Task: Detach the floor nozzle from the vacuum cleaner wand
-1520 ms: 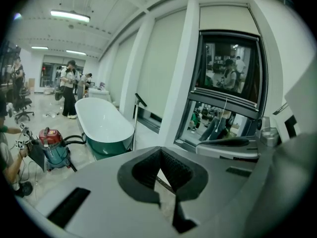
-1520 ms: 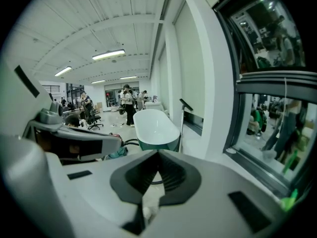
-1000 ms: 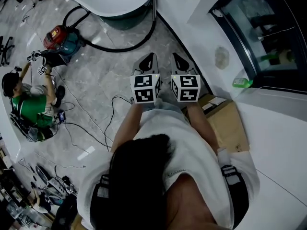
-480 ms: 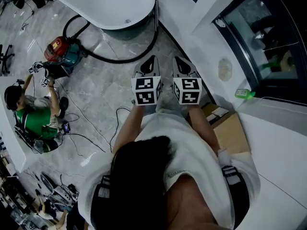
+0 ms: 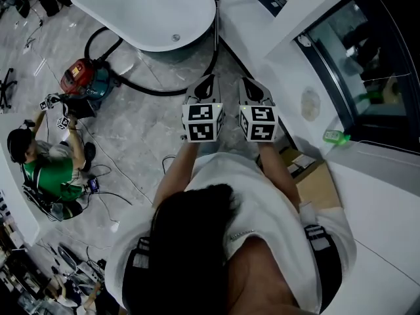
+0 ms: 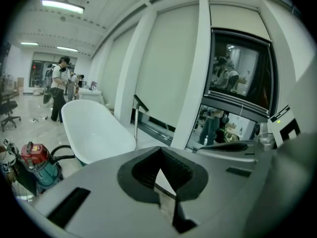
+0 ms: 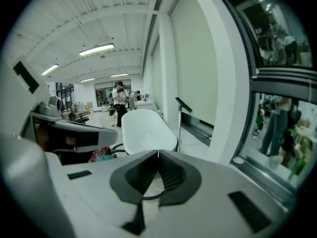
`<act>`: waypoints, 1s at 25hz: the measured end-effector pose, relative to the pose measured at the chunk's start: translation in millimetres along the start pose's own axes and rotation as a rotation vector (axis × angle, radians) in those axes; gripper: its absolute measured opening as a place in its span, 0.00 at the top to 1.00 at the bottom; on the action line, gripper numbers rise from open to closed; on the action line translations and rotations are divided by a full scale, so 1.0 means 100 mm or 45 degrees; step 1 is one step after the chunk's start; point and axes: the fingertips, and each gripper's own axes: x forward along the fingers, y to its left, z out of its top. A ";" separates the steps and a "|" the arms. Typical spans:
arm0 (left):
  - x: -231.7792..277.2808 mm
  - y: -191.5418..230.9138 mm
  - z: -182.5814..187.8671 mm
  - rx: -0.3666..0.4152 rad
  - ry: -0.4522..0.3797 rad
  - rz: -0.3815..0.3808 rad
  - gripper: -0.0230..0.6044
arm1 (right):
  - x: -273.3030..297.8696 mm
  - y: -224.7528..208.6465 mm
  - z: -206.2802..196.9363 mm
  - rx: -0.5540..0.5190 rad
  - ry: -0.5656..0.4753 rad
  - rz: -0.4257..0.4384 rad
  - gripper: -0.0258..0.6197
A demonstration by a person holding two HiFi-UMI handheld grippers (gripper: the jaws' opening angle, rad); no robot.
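A red and teal vacuum canister (image 5: 85, 77) stands on the marble floor left of a white bathtub (image 5: 144, 12). Its black hose (image 5: 164, 89) curves under the tub's near end toward a thin metal wand (image 5: 215, 15) that stands upright beside the tub. The wand (image 6: 135, 125) has a dark angled handle on top; I cannot make out the floor nozzle at its foot. My left gripper (image 5: 206, 83) and right gripper (image 5: 250, 85) are held side by side in the air, short of the wand, both shut with nothing between the jaws. The wand (image 7: 179, 125) shows ahead in the right gripper view.
A person in green (image 5: 49, 169) sits on the floor at the left with another pair of grippers. Thin cables (image 5: 125, 169) trail over the floor. A cardboard box (image 5: 318, 176) and a green bottle (image 5: 335, 136) lie by the window ledge at the right.
Both grippers have been carried forward together toward the tub and wand, jaws staying shut. The tub, canister and hose now sit lower and nearer in the head view.
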 end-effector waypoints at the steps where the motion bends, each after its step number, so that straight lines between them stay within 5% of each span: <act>1: 0.02 0.02 0.03 0.006 -0.001 -0.007 0.97 | 0.04 0.00 0.01 0.007 0.004 -0.008 0.94; 25: 0.22 0.57 0.39 0.012 -0.037 -0.026 0.97 | 0.48 0.17 0.44 0.086 -0.046 -0.047 0.94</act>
